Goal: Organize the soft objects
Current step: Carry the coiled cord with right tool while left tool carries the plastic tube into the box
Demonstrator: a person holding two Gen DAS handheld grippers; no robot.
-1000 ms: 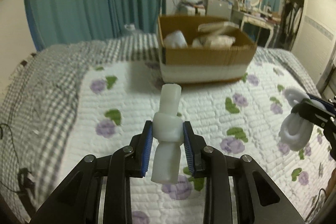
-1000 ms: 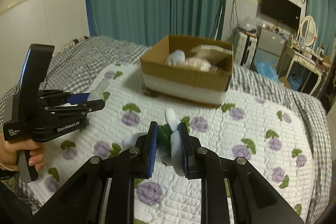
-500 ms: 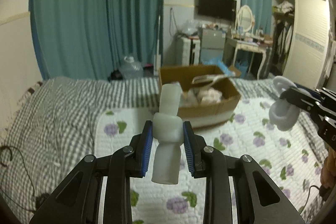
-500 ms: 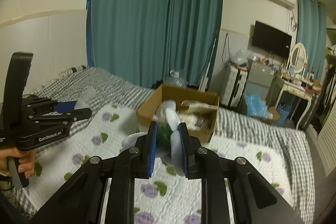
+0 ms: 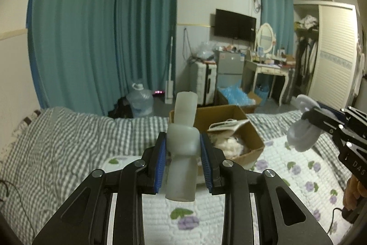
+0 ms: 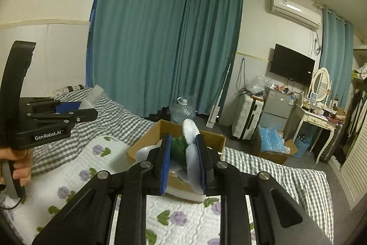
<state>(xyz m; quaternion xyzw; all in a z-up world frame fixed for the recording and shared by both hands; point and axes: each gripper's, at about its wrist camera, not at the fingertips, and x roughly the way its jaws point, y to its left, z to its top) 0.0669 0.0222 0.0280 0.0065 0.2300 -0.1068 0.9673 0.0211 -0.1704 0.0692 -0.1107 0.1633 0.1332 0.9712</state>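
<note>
My left gripper (image 5: 182, 164) is shut on a white rolled soft bundle (image 5: 182, 148), held upright in the air above the bed. My right gripper (image 6: 183, 167) is shut on a white and green fluffy soft item (image 6: 190, 148), also held aloft. An open cardboard box (image 5: 247, 130) sits on the bed ahead with several white soft things inside; it also shows in the right wrist view (image 6: 146, 141), partly hidden behind the fingers. The right gripper appears at the right of the left wrist view (image 5: 307, 121), and the left gripper at the left of the right wrist view (image 6: 84, 110).
The bed has a white quilt with purple flowers (image 5: 298, 176) over a grey checked cover (image 5: 57, 148). Beyond the bed are teal curtains (image 5: 103, 38), a water jug (image 5: 140, 100), a suitcase, a small fridge, a dressing table (image 5: 270, 70) and a wardrobe.
Both grippers have risen and tilted up with their loads still held. The box now looks lower and farther off, and more of the room shows.
</note>
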